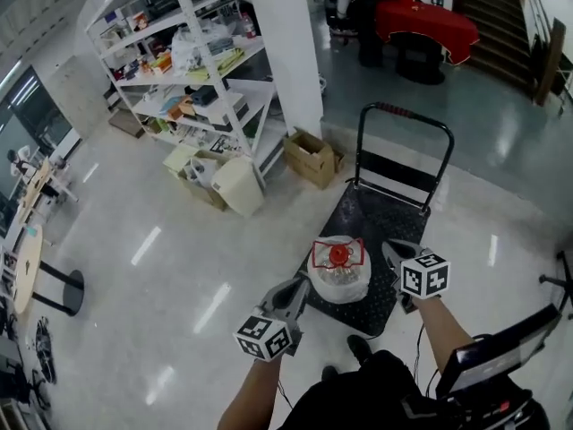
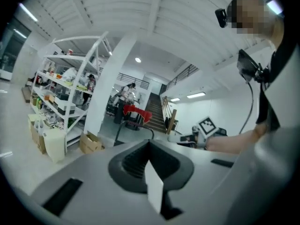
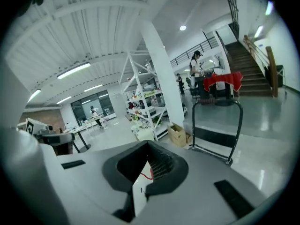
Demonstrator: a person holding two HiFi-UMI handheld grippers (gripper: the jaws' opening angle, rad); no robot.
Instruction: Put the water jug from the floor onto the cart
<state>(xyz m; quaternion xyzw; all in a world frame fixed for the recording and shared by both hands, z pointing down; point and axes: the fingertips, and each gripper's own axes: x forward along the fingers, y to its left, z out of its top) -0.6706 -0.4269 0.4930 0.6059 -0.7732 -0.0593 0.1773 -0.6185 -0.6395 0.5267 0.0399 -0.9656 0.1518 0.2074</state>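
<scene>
The clear water jug point(image 1: 339, 271) with a red cap stands upright on the black deck of the cart point(image 1: 398, 231), near its front end. The cart's push handle point(image 1: 405, 115) rises at the far end. My left gripper point(image 1: 300, 287) hovers just left of the jug, apart from it. My right gripper point(image 1: 390, 251) hovers just right of it, also apart. In the left gripper view the left gripper point(image 2: 150, 143) has its jaws together on nothing. In the right gripper view the right gripper point(image 3: 149, 146) is shut and empty, pointing toward the cart handle point(image 3: 218, 104).
A white shelf rack point(image 1: 192, 70) full of goods stands at the left, beside a white pillar point(image 1: 286, 43). Cardboard boxes point(image 1: 312, 157) lie at its foot near the cart. A red-covered table point(image 1: 425, 21) and stairs point(image 1: 501, 25) are beyond. A round table point(image 1: 27, 267) is far left.
</scene>
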